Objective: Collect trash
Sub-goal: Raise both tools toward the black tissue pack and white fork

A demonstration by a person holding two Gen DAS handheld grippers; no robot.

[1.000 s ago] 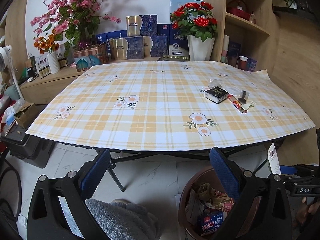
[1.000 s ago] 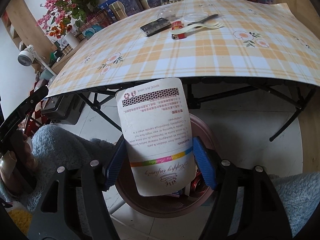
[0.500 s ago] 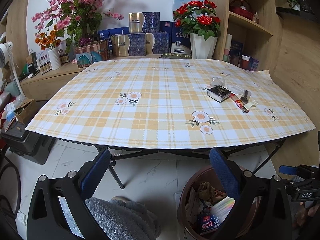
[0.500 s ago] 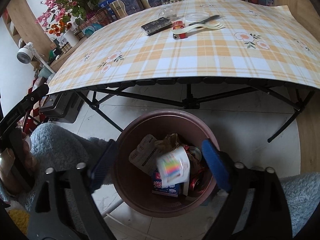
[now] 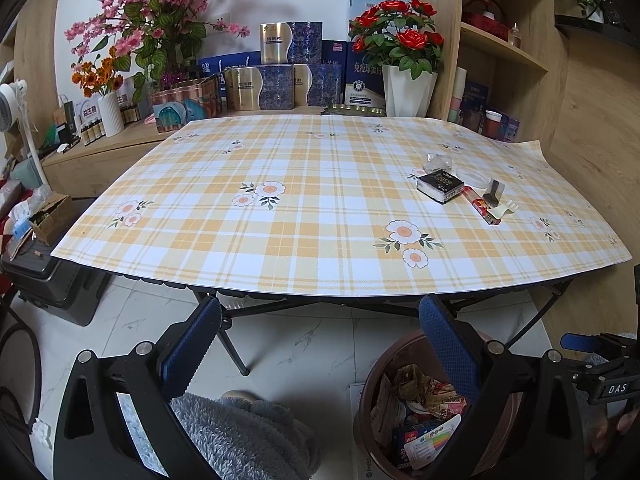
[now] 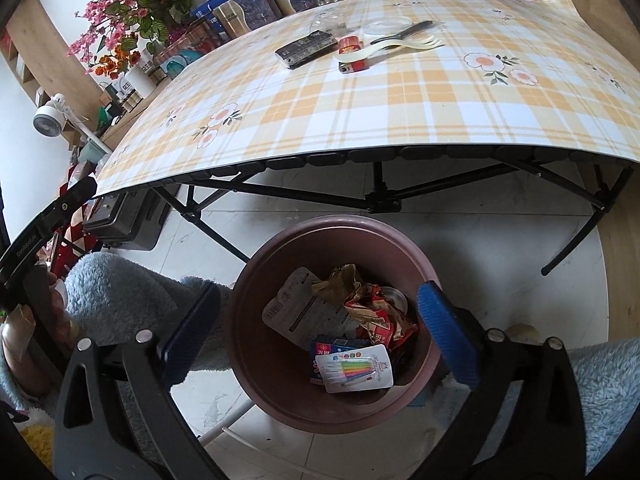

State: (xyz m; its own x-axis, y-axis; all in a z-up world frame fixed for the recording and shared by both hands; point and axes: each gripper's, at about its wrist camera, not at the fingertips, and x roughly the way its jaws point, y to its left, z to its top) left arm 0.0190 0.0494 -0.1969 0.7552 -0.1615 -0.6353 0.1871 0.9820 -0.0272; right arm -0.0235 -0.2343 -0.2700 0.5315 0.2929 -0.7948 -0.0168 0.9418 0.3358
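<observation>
My right gripper (image 6: 318, 294) hovers over the brown trash bin (image 6: 280, 248) on the floor, its jaws opening with nothing between them. A white candle packet (image 6: 354, 368) lies loose in the bin on top of crumpled wrappers (image 6: 372, 312). My left gripper (image 5: 319, 308) stands open and empty in front of the table's near edge, with the same bin (image 5: 362, 392) at its lower right. On the checked tablecloth (image 5: 280, 232) at the right lie a black box (image 5: 440, 186), a red tube (image 5: 484, 210), a clear lid (image 5: 472, 176), a pale fork (image 5: 504, 210) and crumpled plastic (image 5: 438, 160).
Black folding table legs (image 6: 380, 200) cross just behind the bin. Flower vases (image 5: 408, 88) and blue gift boxes (image 5: 288, 84) stand on the counter behind the table. A black case (image 5: 44, 280) sits on the floor at left. Fluffy blue sleeves (image 6: 120, 292) flank the grippers.
The white packet that my right gripper held over the bin dropped out and now lies in the bin. The right jaws spread wider. The left gripper stayed put.
</observation>
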